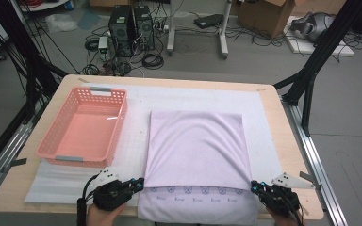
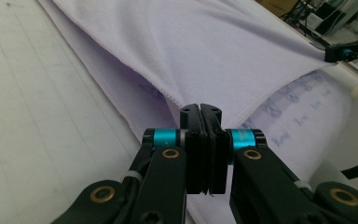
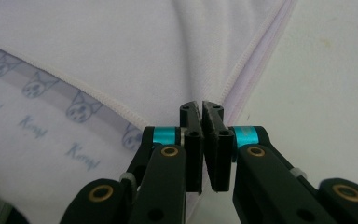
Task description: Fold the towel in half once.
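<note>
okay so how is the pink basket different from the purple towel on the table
The basket is a stiff, salmon-pink plastic tub with holed walls and nothing in it; the towel is soft, pale lilac cloth, folded flat. The basket stands untouched on the left; the towel lies mid-table, its near corners pinched by the left gripper and right gripper. Both rest on the white mat.

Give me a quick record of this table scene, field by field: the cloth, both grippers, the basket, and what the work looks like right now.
cloth: pale lilac towel, folded over itself, printed band showing along its near edge
left gripper: shut on the towel at the folded layer's near left corner
right gripper: shut on the towel at the near right corner
basket: pink plastic basket, nothing in it, left of the towel, apart from it
surface: white mat on a wooden table
work: a fold in hand, both near corners pinched
</note>
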The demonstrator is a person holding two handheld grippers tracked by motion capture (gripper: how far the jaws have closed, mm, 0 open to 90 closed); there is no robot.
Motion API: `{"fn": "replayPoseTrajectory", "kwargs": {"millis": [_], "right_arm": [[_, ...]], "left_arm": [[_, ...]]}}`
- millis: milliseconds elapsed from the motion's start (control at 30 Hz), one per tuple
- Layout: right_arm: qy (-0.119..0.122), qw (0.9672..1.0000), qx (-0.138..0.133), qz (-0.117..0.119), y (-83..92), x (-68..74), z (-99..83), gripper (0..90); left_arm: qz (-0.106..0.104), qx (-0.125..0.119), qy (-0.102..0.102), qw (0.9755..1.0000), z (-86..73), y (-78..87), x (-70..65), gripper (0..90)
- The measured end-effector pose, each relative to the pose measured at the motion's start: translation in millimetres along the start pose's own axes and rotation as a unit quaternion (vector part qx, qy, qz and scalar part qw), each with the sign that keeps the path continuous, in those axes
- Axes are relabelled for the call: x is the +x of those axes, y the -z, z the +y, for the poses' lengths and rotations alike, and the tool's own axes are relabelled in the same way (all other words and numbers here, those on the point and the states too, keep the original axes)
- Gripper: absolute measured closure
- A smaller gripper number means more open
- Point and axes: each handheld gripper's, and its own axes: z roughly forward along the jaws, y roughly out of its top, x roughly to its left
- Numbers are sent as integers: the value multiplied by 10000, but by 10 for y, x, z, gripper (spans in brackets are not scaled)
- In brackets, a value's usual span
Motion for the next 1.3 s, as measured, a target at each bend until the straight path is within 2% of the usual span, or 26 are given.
{"fn": "replayPoseTrajectory", "kwargs": {"millis": [433, 567, 700, 867, 1000, 1033, 1100, 1133, 1200, 1300], "right_arm": [[77, 10000, 33, 25, 361, 247, -294, 869], [79, 9999, 59, 50, 435, 302, -363, 869], [177, 9997, 110, 82, 500, 359, -427, 869], [152, 9997, 126, 153, 599, 407, -505, 869], [209, 9993, 267, 138, 612, 456, -571, 868], [226, 9992, 299, 118, 604, 458, -572, 845], [131, 9996, 239, 67, 579, 434, -561, 679], [83, 9998, 186, 39, 573, 421, -548, 657], [69, 9999, 86, -32, 561, 389, -506, 636], [-14, 9999, -58, -143, 520, 319, -427, 637]], "left_arm": [[-156, 83, -48, 9998, -289, 277, -226, 882], [-196, 68, -72, 9998, -362, 360, -283, 882], [-242, 113, -67, 9996, -434, 434, -339, 882], [-274, 227, -52, 9994, -517, 490, -388, 882], [-241, 252, -152, 9993, -562, 494, -420, 871], [-240, 253, -154, 9993, -559, 480, -413, 843], [-101, 161, -132, 9997, -534, 455, -379, 650], [-36, 100, -183, 9998, -504, 446, -355, 612], [55, -107, -221, 9997, -416, 429, -297, 575], [113, -292, -275, 9991, -285, 381, -205, 570]]}}
